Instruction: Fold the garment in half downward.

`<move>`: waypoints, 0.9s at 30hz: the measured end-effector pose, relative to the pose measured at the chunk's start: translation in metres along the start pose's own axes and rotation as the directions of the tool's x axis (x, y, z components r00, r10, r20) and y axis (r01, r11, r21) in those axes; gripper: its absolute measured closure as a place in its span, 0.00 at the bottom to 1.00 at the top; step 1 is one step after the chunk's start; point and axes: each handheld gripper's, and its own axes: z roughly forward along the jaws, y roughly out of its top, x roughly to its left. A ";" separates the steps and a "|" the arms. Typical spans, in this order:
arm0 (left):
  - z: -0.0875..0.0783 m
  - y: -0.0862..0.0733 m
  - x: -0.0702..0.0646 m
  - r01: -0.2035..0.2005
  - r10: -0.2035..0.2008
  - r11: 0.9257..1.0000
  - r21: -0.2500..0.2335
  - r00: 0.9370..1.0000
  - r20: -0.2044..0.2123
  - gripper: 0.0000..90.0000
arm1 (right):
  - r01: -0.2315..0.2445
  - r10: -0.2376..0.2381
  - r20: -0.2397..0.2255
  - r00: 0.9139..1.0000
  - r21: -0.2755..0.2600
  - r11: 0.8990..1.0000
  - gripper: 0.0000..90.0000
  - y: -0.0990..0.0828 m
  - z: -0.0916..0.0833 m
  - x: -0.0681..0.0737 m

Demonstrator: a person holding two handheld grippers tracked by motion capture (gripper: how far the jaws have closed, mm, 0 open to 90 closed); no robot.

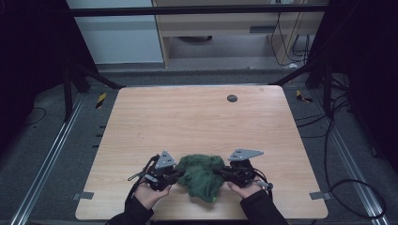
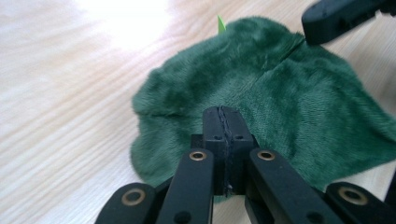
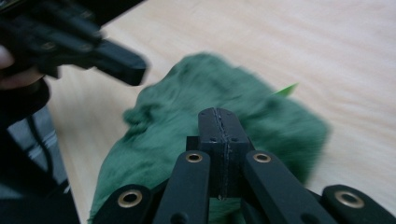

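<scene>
The green cloth (image 1: 202, 176) lies bunched on the worktop (image 1: 197, 122), between the left tongs (image 1: 174, 175) and right tongs (image 1: 220, 173). Both sets are pressed together with nothing pinched, tips over its opposite edges, probably placed to spread or fold it.

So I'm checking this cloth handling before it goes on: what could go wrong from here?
Both tools are fully shut, and whether any fabric is pinched can't be told. The left tool and right tool sit over the crumpled dark green plush cloth, so a lift may leave it behind. The cloth also lies near the front edge of the light wooden table; a pull toward the person could drag it off.
</scene>
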 end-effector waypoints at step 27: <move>-0.025 -0.021 0.053 0.069 -0.079 0.995 -0.076 0.988 -0.132 0.75 | -0.033 0.049 0.152 0.987 -0.106 0.994 0.74 -0.014 -0.020 -0.035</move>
